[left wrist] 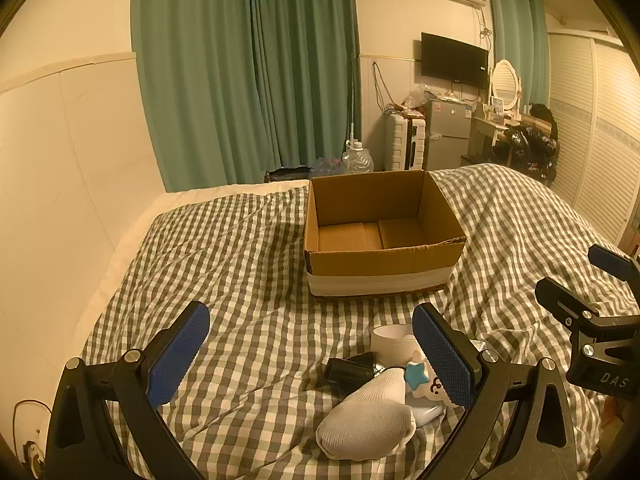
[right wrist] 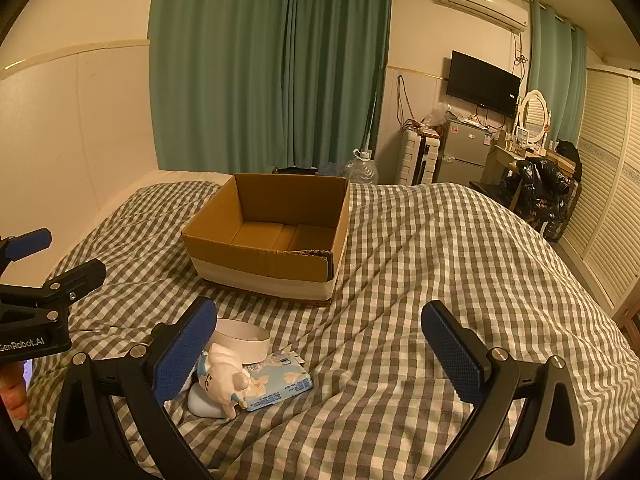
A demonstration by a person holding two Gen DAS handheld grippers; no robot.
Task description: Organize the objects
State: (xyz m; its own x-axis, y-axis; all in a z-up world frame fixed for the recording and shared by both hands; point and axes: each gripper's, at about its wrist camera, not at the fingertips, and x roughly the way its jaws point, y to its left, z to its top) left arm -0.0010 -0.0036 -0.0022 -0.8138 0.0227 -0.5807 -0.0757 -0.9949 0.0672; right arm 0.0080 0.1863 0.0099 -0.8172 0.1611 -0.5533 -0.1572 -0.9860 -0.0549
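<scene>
Both our tongs, left (left wrist: 310, 354) and right (right wrist: 320, 350), gape empty. Nearest, the left view alone shows a sock (left wrist: 366, 416); only the right shows a tissue pack (right wrist: 276, 384). Beyond sits the box (left wrist: 380, 236) on the bed (right wrist: 440, 280).

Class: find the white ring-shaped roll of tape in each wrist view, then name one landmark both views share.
Left wrist: the tape roll is lower centre-right, behind the sock.
Right wrist: lower left, behind the figurine.
Shared landmark: the cardboard box.
</scene>
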